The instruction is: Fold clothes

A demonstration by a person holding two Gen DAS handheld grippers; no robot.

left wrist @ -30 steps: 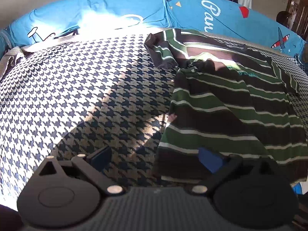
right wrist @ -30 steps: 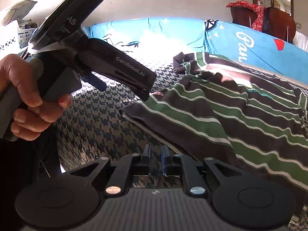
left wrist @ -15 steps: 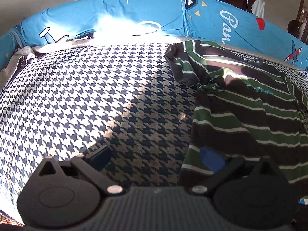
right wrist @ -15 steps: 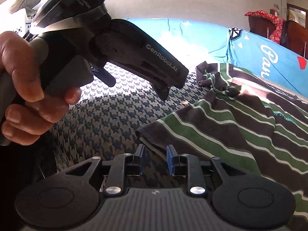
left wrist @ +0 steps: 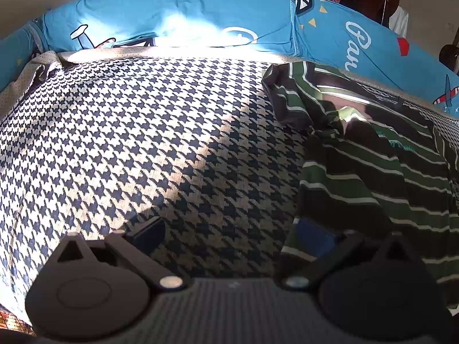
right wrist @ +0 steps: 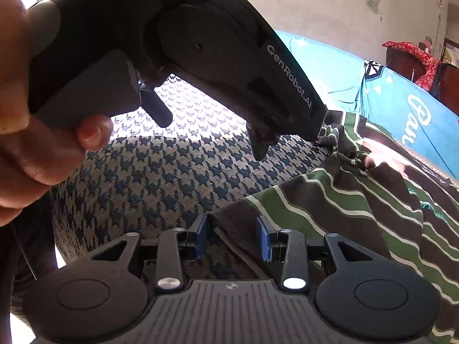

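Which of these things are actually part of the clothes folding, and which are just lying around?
Part of the job:
- striped shirt
- right gripper, open around the shirt's corner
- left gripper, open
- houndstooth cover the shirt lies on

Just lying about:
- blue printed cushions at the back
- red patterned cloth behind

My tongs (right wrist: 233,236) are matt black plastic with shiny metal rivets and blue rubbery pads (right wrist: 263,238). The striped shirt (right wrist: 358,209) is soft knit cloth; the bed cover (left wrist: 143,143) looks coarsely woven.
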